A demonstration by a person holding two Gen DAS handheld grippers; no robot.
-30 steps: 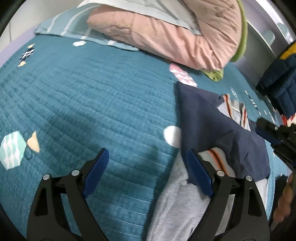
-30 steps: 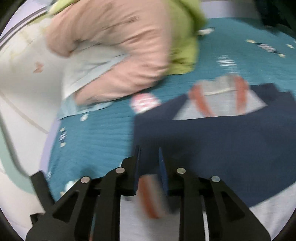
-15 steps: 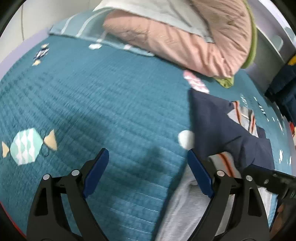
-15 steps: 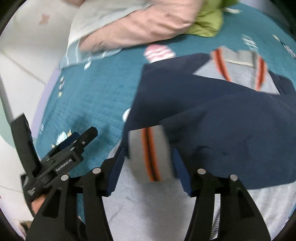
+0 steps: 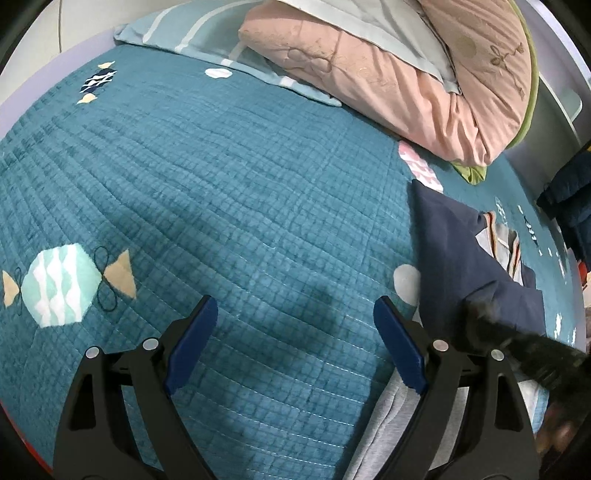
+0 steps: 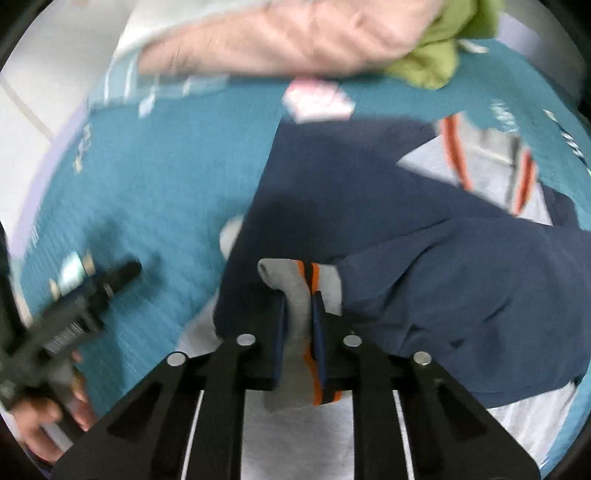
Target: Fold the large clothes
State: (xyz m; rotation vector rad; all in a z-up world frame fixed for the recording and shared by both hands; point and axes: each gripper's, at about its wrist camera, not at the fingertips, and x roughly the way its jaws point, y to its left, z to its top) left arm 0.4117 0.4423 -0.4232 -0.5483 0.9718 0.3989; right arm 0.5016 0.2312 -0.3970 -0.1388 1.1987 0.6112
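Observation:
A navy and grey sweatshirt [image 6: 424, 258] lies partly folded on the teal bedspread [image 5: 221, 184]; the left wrist view shows the sweatshirt [image 5: 443, 251] at the right. Its grey cuff [image 6: 295, 277] with orange and black stripes stands between the jaws of my right gripper [image 6: 298, 306], which are closing with both pads pressed on it. My left gripper [image 5: 293, 314] is wide open over bare bedspread, left of the garment, with nothing between its fingers. From the right wrist, that left gripper [image 6: 92, 288] appears blurred at the left edge.
A pink quilt [image 5: 388, 74] and a pale blue striped pillow [image 5: 207, 33] lie along the far side of the bed. A green cloth [image 6: 428, 62] sits beside the quilt. A dark blue jacket [image 5: 569, 184] hangs at the right edge.
The right gripper's jaws spread wide around the striped cuff, then closed on it. The left gripper slid left over the bedspread, away from the sweatshirt, still open.

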